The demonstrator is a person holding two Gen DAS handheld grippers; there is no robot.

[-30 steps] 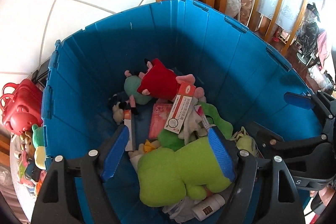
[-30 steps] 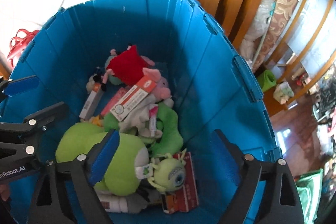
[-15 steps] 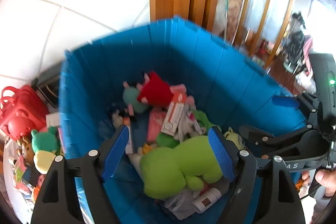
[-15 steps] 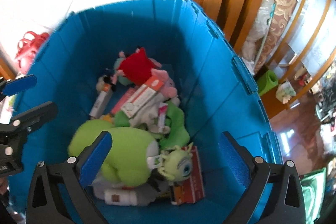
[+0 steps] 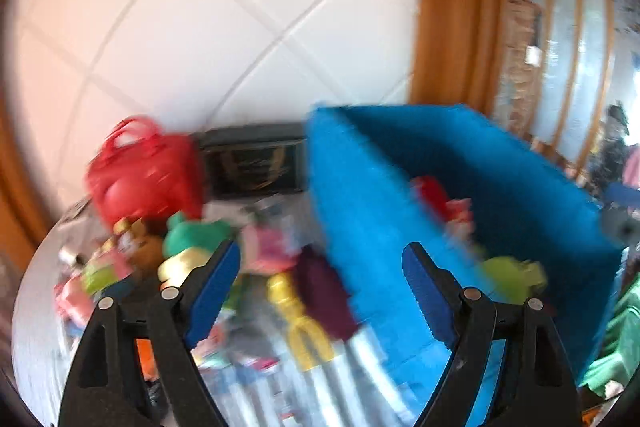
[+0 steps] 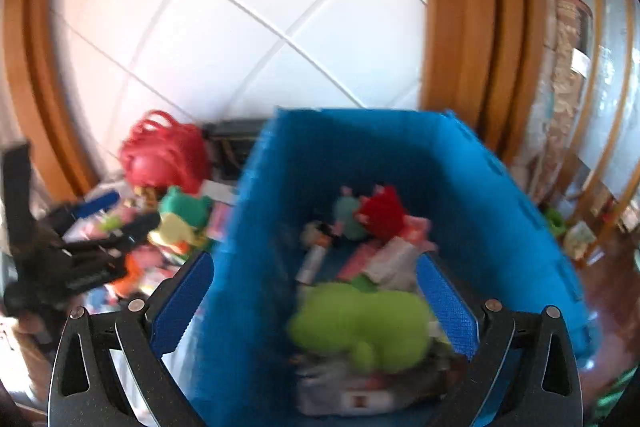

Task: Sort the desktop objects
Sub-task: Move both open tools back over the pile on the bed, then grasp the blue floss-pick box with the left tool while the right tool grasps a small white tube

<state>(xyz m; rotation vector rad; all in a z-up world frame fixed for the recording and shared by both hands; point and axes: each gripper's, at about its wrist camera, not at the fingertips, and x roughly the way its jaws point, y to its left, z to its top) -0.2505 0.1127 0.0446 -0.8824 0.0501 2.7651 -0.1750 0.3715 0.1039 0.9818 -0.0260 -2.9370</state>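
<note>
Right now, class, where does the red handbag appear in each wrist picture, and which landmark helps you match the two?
Left wrist view: red handbag at mid-left, against the white tiled wall.
Right wrist view: red handbag at mid-left, left of the bin.
Shared landmark: the blue bin, to the bag's right in both.

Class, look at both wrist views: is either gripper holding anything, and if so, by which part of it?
Nothing is held. The left gripper has bare fingers, its jaws opening, above the table clutter. The right gripper is open over the blue bin, gripping nothing.
</note>
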